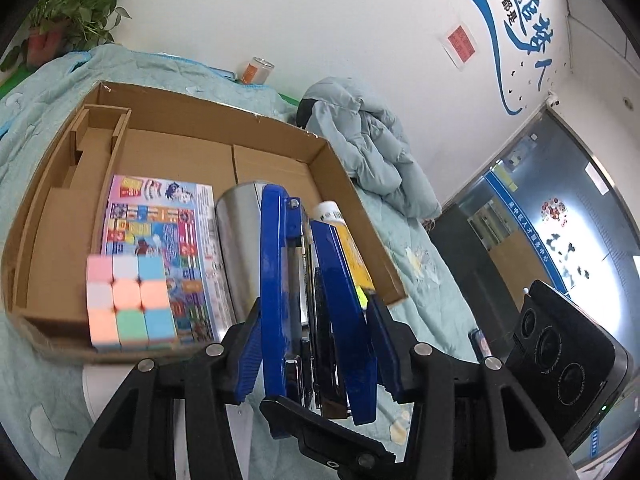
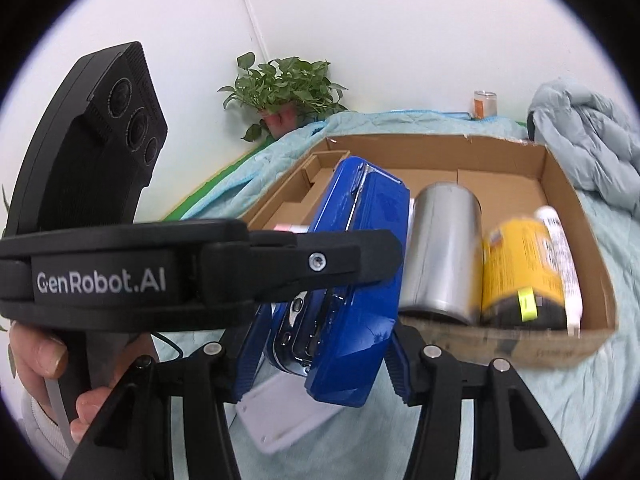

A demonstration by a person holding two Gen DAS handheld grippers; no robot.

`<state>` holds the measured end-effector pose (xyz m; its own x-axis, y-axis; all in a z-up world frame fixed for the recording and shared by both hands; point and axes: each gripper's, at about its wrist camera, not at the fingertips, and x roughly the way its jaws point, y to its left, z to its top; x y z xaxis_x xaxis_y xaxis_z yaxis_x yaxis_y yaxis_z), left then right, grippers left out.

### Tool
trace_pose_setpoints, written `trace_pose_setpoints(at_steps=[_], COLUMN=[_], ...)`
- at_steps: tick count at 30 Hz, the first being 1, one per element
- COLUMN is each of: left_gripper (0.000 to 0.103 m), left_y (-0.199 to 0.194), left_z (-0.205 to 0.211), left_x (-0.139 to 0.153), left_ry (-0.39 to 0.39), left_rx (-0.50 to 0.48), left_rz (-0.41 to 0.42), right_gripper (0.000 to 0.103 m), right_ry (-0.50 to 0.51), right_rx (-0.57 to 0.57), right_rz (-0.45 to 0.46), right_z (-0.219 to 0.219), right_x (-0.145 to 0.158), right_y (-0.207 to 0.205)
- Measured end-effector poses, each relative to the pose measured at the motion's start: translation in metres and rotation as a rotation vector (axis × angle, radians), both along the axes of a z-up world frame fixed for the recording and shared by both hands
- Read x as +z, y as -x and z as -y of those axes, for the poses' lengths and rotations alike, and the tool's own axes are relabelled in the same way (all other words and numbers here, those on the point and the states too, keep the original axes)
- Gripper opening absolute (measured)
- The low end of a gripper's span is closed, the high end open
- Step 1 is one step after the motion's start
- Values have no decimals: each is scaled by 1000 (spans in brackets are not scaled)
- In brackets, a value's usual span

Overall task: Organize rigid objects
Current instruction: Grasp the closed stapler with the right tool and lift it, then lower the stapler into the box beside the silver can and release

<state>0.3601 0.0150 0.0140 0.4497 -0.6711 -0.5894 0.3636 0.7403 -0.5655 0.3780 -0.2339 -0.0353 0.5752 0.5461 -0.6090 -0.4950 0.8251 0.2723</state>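
Both rigs are on the same item rn. The left tongs (image 1: 314, 308) are clamped on the blue tool (image 1: 276, 280), pads pressed on its two blue side plates w/ chrome and black guts between. The right tongs (image 2: 324, 344) squeeze the same tool from their side, pads tight on both faces. It's held up off the quilt (image 2: 560, 400), at the near edge of the cardboard box (image 1: 328, 168), not in it.

View diffs: only the left cam shows the pastel cube (image 1: 128, 304) and the full colourful printed pack (image 1: 160, 232) under it. Same for the red notice (image 1: 460, 42) and glass door (image 1: 560, 220). On the right cam the tool hides nearly all of that. But only the right cam shows a hand (image 2: 40, 360) on the left rig's grip and a white flat thing (image 2: 288, 412) on the quilt below the tool. It also gets the yellow can (image 2: 520, 272) properly; the left cam sees just a sliver of it. Steel cup (image 2: 444, 252) lies next to the can, touching or nearly, can't tell.

Around: plant (image 2: 284, 88), orange-label jar (image 2: 485, 104) and puffy jacket (image 2: 584, 136), all behind the box.

Count: 1 tool, 1 box, 4 things inside (cube, pack, cup, can), 1 cardboard insert (image 1: 80, 152), 1 plant, 1 jar, 1 jacket.
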Motion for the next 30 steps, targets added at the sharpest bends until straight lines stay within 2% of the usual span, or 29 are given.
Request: trace_pose_setpoints(at_steps=[8, 15, 16, 17, 19, 20, 24, 30], left_gripper=[46, 48, 50, 54, 70, 73, 74, 74], left_y=[-65, -94, -96, -98, -97, -96, -87, -44], left_z=[-4, -1, 0, 1, 4, 3, -8, -34], left_x=[-10, -37, -36, -33, -25, -20, -4, -2], left_ry=[-2, -13, -42, -104, -186, -201, -242, -298], left_rx=[14, -21, -14, 7, 25, 28, 67, 145], left_rz=[-87, -167, -161, -146, -96, -71, -10, 85], right_gripper=[52, 52, 52, 52, 53, 53, 56, 57], right_ry=[32, 66, 81, 93, 115, 120, 87, 87], right_rx=[37, 0, -2, -2, -19, -25, 2, -12], right_rz=[-69, -155, -164, -172, -181, -181, -196, -133], right_z=[-13, -20, -22, -24, -26, -26, -18, -2], right_x=[1, -17, -18, -19, -20, -20, -20, -14], right_y=[-44, -59, -61, -63, -65, -66, -60, -49])
